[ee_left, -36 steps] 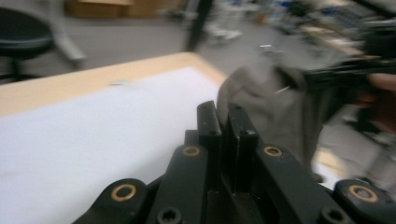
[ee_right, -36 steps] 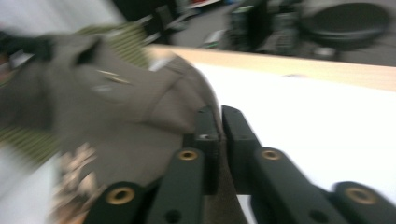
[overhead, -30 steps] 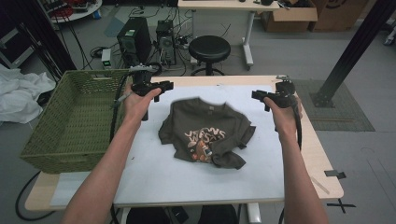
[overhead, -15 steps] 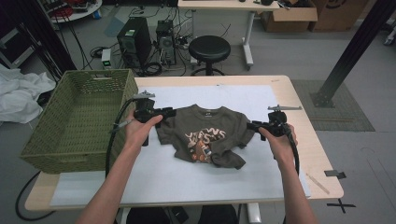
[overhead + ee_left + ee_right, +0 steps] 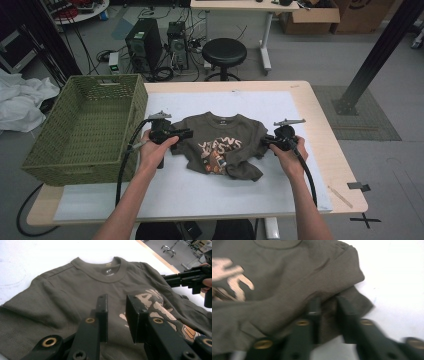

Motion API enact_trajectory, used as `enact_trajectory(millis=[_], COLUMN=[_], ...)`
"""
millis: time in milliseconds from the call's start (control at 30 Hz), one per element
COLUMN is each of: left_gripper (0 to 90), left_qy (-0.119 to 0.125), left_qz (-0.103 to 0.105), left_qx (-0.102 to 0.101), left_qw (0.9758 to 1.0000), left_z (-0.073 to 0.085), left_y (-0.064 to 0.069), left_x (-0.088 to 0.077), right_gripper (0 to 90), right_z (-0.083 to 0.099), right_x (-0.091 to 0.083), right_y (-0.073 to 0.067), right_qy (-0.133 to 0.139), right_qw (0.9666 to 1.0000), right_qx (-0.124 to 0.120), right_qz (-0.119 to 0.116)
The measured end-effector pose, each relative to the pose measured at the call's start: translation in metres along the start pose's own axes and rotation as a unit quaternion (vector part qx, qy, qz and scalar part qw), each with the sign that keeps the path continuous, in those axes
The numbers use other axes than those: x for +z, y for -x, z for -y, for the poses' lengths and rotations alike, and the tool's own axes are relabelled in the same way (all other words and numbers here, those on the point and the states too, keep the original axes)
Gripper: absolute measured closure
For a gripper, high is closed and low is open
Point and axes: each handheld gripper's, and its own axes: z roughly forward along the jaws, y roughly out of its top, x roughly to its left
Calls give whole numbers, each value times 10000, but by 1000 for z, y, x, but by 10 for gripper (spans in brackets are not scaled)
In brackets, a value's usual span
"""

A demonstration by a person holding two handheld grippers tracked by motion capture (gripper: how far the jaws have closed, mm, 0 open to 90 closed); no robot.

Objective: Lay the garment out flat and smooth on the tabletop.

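- Tongs on the right (image 5: 325, 315) have just been closing, and the right gripper view shows their jaws pinched on a fold of sleeve cloth at the T-shirt's (image 5: 222, 145) right-hand edge
- Left tongs (image 5: 116, 315) stand a little apart, jaws hovering over the shirt's chest beside the print (image 5: 160, 310); the gap between them looks bare, so I judge nothing is gripped there yet
- That olive shirt lies front-up in the middle of the white sheet on the desk (image 5: 310, 100), collar toward the far edge, its shoulder line running left to right between the two hands
- From the high view, the left tongs (image 5: 186, 133) sit at the shirt's left sleeve and the right tongs (image 5: 265, 142) at its right sleeve, so each hand is nearest its own side
- Lower hem is rumpled and bunched toward the person's right
- Green wicker basket (image 5: 85, 125) stands open at the desk's left end, just beside the left hand (image 5: 152, 152), well apart from the right hand (image 5: 287, 155)
- Judging by this, the left side needs a grip before the cloth can be lifted evenly
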Motion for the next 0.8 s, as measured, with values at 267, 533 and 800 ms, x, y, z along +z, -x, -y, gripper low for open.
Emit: enact_trajectory(millis=[267,533,800], left_gripper=[730,706,719], left_qy=[43,0,158], left_qz=[-19,-174,-442], left_qx=[65,30,-270], left_qw=[10000,9998,9985], left_z=[7,24,4], left_y=[3,1,-17], left_x=[-7,-13,2], right_gripper=[899,713,644], right_z=[1,2,-28], right_x=[-13,-30,-12], right_y=[33,-14,6], right_qy=[319,530,490], right_qw=[9948,9979,9986], right_qx=[806,-143,200], right_qz=[540,-357,-80])
